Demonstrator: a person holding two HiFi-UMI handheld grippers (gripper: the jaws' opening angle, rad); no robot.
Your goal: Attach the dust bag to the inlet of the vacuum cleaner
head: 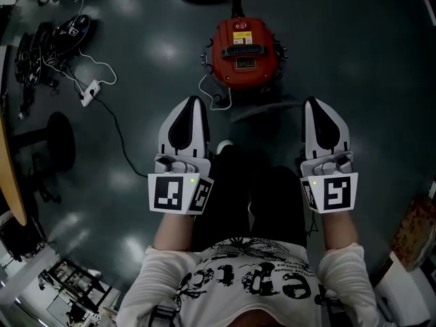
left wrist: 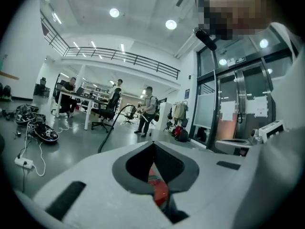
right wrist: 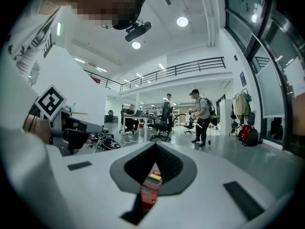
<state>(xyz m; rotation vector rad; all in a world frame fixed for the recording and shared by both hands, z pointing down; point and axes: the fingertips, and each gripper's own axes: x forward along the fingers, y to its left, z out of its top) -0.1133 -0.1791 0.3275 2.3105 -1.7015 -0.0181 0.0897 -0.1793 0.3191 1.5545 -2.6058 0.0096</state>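
Below, a red vacuum cleaner (head: 245,53) sits on dark glossy floor (head: 354,60).

The left gripper (left wrist: 153,149) fills the lower frame, its white jaws closed together with nothing clamped; through the dark diamond-shaped gap at six o'clock shows a sliver of the red vacuum cleaner (left wrist: 159,191). Beyond, a black hose (left wrist: 112,128) arcs over the grey floor toward a standing person (left wrist: 147,109) near centre. Tangled cables (left wrist: 35,124) and a power strip (left wrist: 24,162) lie at nine o'clock, a seated person (left wrist: 69,87) at a desk (left wrist: 76,99) at ten, glass doors (left wrist: 243,109) at three.
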